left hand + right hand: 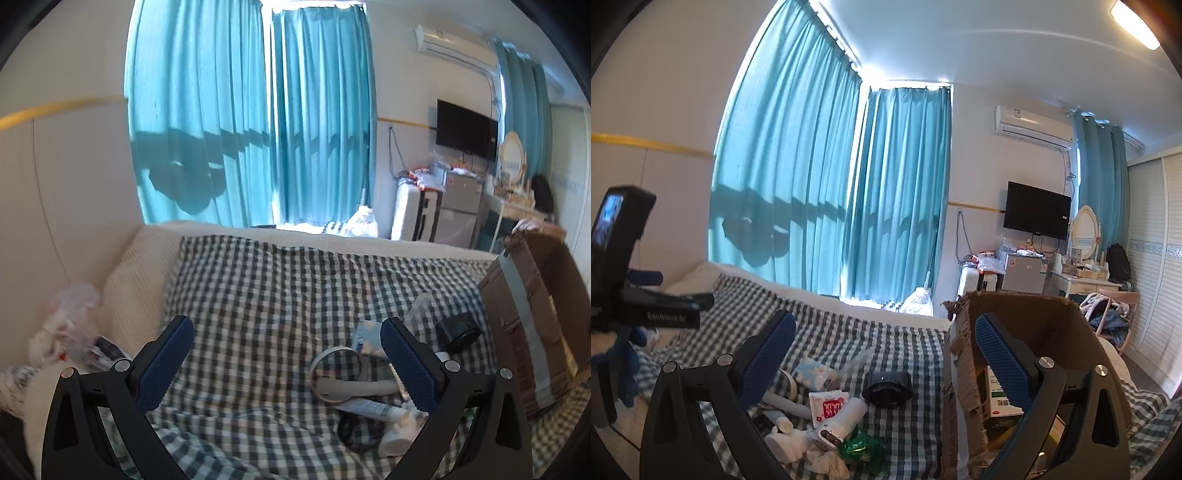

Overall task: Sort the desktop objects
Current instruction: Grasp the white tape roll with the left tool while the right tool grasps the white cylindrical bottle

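Observation:
A heap of small items lies on the checked cloth [258, 295]: a clear tape ring [334, 369], a blue packet [369, 336], a black cylinder [458, 332], a tube [365, 406] and a white bottle [399, 432]. My left gripper [286, 323] is open above the cloth, left of the heap, with nothing between its fingers. In the right wrist view the black cylinder [886, 387], a red-and-white sachet [827, 404], a white device [846, 417] and a green wrapper [860, 450] lie below my right gripper [884, 321]. It is wide open and empty.
An open cardboard box [1034, 314] stands right of the heap, with a green-and-white carton [1001, 398] inside. The same box [535, 314] fills the right edge of the left wrist view. Plastic bags [70, 332] lie at the left. The other hand-held unit's body [665, 315] is at far left.

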Demonstrator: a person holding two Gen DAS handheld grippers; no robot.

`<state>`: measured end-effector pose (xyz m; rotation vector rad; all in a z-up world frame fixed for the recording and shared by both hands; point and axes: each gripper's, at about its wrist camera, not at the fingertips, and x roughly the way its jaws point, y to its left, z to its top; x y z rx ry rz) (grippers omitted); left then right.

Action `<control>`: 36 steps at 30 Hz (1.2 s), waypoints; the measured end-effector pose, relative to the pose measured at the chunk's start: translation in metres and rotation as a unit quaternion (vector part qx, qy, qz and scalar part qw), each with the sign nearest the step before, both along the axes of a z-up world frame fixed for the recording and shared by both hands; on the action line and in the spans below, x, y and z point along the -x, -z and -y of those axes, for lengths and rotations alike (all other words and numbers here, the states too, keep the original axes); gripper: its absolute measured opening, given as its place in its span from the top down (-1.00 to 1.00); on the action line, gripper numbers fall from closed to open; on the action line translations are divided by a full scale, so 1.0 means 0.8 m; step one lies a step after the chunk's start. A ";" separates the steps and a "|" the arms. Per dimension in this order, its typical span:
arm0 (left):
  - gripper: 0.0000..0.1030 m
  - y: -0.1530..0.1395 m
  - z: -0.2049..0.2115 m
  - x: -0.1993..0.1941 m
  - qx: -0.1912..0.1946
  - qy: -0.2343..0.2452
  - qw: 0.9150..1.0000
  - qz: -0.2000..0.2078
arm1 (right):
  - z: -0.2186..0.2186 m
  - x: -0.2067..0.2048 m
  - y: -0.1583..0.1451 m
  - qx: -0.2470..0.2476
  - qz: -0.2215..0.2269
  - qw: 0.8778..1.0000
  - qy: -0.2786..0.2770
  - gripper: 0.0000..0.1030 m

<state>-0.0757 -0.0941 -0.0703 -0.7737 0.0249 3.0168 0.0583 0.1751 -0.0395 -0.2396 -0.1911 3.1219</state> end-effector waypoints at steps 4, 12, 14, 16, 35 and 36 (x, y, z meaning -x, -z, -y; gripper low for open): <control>-1.00 0.020 0.005 0.013 0.004 -0.005 1.000 0.001 | -0.001 0.025 0.027 0.005 0.034 0.999 -0.005 -0.92; -1.00 0.066 0.008 0.059 -0.018 -0.026 0.996 0.082 | 0.002 0.071 0.081 0.027 0.139 0.988 -0.059 -0.92; -1.00 0.072 0.002 0.065 -0.003 -0.036 0.996 0.086 | 0.004 0.078 0.092 0.034 0.156 0.985 -0.063 -0.92; -1.00 0.078 -0.008 0.070 0.014 -0.036 0.995 0.087 | 0.008 0.084 0.100 0.034 0.171 0.982 -0.071 -0.91; -0.73 0.186 -0.037 0.144 0.026 -0.028 0.981 0.189 | 0.020 0.146 0.171 0.051 0.267 0.957 -0.104 -0.56; -0.72 0.191 -0.036 0.147 0.023 -0.028 0.980 0.195 | 0.023 0.146 0.173 0.041 0.266 0.958 -0.101 -0.56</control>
